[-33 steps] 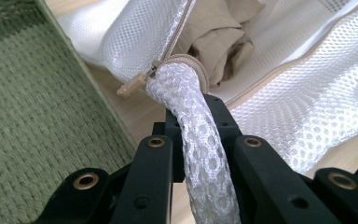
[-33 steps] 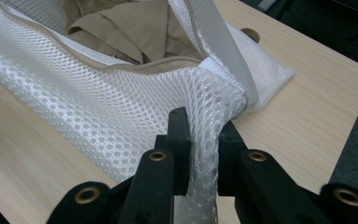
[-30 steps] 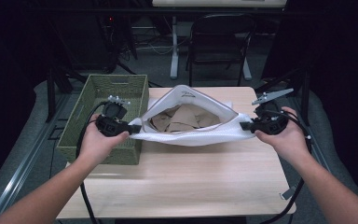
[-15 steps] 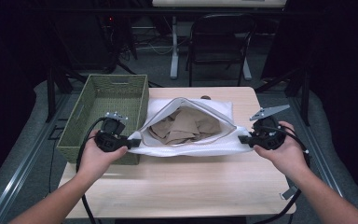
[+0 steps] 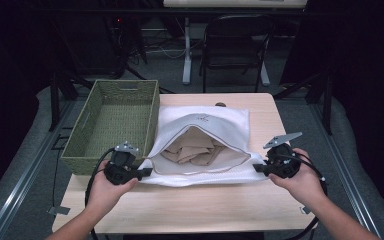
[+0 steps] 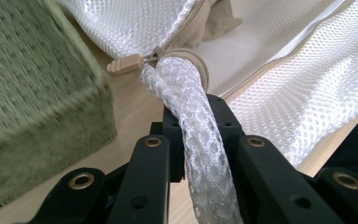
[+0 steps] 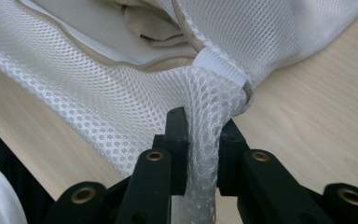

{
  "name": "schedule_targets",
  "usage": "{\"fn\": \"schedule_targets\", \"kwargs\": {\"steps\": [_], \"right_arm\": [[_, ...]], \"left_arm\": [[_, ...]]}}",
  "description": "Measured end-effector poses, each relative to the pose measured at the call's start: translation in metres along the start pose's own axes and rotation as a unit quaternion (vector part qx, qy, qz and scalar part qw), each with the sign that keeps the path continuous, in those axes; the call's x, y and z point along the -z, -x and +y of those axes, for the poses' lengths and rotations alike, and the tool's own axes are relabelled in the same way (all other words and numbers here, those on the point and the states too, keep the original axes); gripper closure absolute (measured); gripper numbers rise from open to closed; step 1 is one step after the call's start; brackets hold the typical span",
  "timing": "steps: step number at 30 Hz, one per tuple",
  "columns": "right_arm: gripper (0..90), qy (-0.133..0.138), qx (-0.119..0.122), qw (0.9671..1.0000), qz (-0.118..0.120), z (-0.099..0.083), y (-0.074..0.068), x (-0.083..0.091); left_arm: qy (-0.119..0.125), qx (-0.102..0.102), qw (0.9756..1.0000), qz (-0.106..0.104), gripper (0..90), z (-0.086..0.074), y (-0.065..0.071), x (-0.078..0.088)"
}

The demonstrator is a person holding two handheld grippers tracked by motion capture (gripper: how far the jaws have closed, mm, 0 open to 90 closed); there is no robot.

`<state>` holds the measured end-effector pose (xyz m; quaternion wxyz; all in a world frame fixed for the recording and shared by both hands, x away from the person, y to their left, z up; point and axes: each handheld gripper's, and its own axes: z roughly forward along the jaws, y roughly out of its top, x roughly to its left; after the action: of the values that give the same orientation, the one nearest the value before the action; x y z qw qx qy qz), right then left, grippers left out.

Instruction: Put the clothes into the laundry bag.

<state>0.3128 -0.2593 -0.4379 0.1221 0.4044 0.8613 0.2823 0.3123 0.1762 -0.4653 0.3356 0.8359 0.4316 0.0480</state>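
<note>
One white mesh laundry bag [image 5: 200, 145] lies flat on the tabletop [image 5: 190, 210], its mouth gaping toward the person, and one bundle of beige cloth [image 5: 190, 152] shows inside it. One woven green basket [image 5: 112, 122] stands just beside the bag, on the bag's left, at the tabletop's left edge.

Two grippers hold the bag, one at each near corner. The left gripper [image 5: 142, 172] sits at the bag's near left corner; in the left gripper view its two black fingers [image 6: 149, 172] are clamped on a twisted rope of mesh [image 6: 191, 121], and one beige zipper pull [image 6: 126, 65] sticks out just beyond the pinch, with the basket wall close beside it. The right gripper [image 5: 257, 169] sits at the bag's near right corner; in the right gripper view its two fingers [image 7: 175, 140] pinch a gathered strip of mesh just below one white fabric tab [image 7: 221, 67] at the end of the zipper seam.

Behind the bag, beyond the tabletop's far edge, stands one dark folding chair [image 5: 235, 45] on the floor.
</note>
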Motion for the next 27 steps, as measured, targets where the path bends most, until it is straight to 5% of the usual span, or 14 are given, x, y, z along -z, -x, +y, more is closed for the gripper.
{"fn": "schedule_targets", "kwargs": {"steps": [12, 27], "right_arm": [[77.5, -0.009, -0.009, 0.9999, 0.01, -0.026, -0.008, -0.02], [72.6, -0.015, -0.013, 0.9997, 0.013, -0.046, -0.012, -0.038]], "left_arm": [[0.004, 0.017, 0.9998, -0.008, 79.0, -0.031, -0.001, -0.019], [0.007, 0.008, 0.9999, 0.001, 72.6, -0.051, 0.001, -0.04]]}}
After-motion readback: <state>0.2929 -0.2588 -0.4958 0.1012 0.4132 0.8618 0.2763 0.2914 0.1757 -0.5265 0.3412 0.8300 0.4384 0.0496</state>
